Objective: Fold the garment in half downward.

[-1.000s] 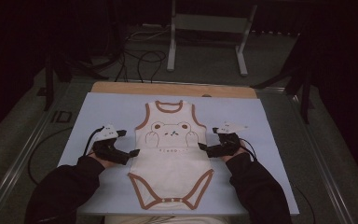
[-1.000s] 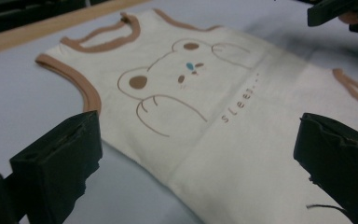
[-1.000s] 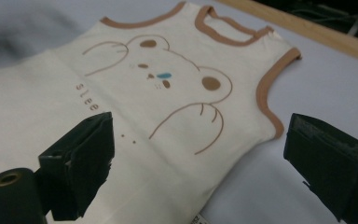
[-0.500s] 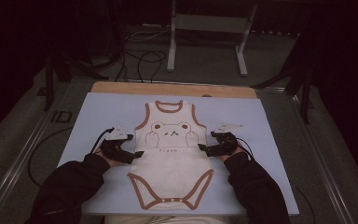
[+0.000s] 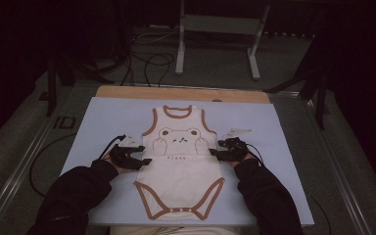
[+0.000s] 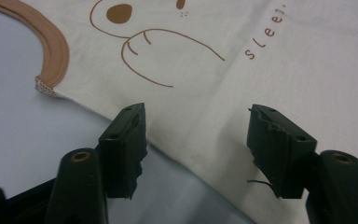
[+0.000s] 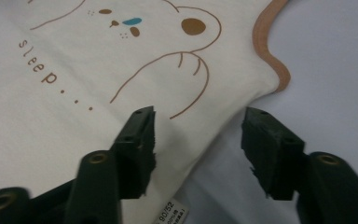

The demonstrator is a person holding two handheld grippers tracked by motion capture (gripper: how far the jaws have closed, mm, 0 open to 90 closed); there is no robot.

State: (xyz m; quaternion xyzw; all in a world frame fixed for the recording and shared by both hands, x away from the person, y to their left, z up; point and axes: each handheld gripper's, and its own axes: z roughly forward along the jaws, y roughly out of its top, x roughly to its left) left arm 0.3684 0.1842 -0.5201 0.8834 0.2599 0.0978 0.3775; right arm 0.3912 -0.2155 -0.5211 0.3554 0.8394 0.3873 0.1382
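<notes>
At the bottom of the high view two dark sleeves come in, one at lower left and one at lower right, each hand carrying a gripper. The left gripper point(image 5: 138, 157) sits at the left side seam of one baby bodysuit point(image 5: 181, 166); the right gripper point(image 5: 219, 152) sits at its right side seam. The bodysuit lies flat, face up, in the middle of the frame on a pale blue mat point(image 5: 103, 122), neck toward the top, snap crotch toward the bottom.

In the left gripper view the jaws stand about half open and have just been closing, with the bodysuit's side edge point(image 6: 177, 140) lying between them; the pads do not yet press the cloth. In the right gripper view it is the same: jaws half open, just closing, the edge point(image 7: 214, 135) and a small care label point(image 7: 170, 213) between and below them, nothing pinched.

The step in hand looks like taking hold of both side seams. The next move probably calls for closing fully on the fabric edge, then lifting both sides evenly.

Count: one bodysuit, two grippers, one mat, one wooden table edge point(image 5: 176, 93) beyond it, one metal stand point(image 5: 215, 29) at the top of the frame.
</notes>
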